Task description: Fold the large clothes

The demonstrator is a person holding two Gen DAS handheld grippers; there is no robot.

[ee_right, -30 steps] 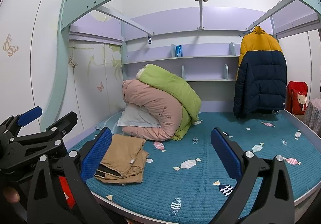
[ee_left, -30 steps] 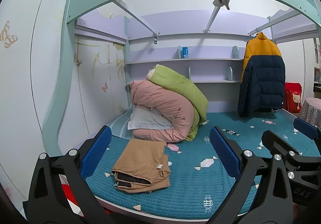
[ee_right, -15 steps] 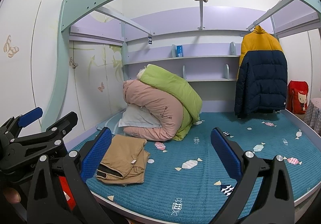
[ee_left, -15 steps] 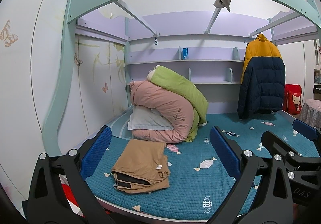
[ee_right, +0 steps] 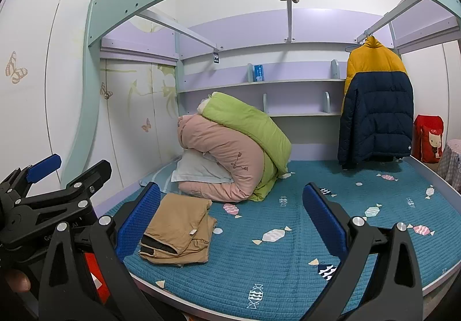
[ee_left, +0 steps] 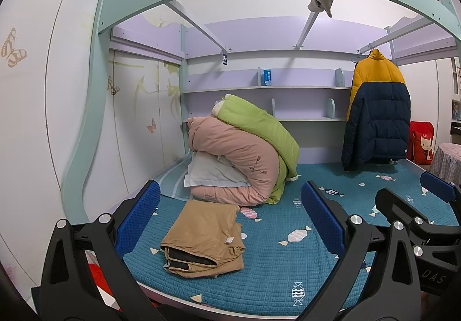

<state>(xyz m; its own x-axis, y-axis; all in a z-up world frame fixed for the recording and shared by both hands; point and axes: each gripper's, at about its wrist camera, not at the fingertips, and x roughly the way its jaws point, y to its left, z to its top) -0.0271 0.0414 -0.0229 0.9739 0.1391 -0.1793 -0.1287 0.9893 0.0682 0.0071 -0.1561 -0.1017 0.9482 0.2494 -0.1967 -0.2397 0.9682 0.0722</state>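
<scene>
Nothing has shifted since the earlier frames: left gripper [ee_left: 230,220] and right gripper [ee_right: 232,220] hover spread wide and empty; folded tan padded garment [ee_left: 203,237] appears finished.

Left gripper [ee_left: 230,217]: you hold it level, jaws spread wide, nothing between the blue pads [ee_left: 141,214].
Right gripper [ee_right: 232,216]: you hold it level beside the left, jaws equally wide, gripping nothing.
Position: both side by side, apart, pointing forward.
</scene>
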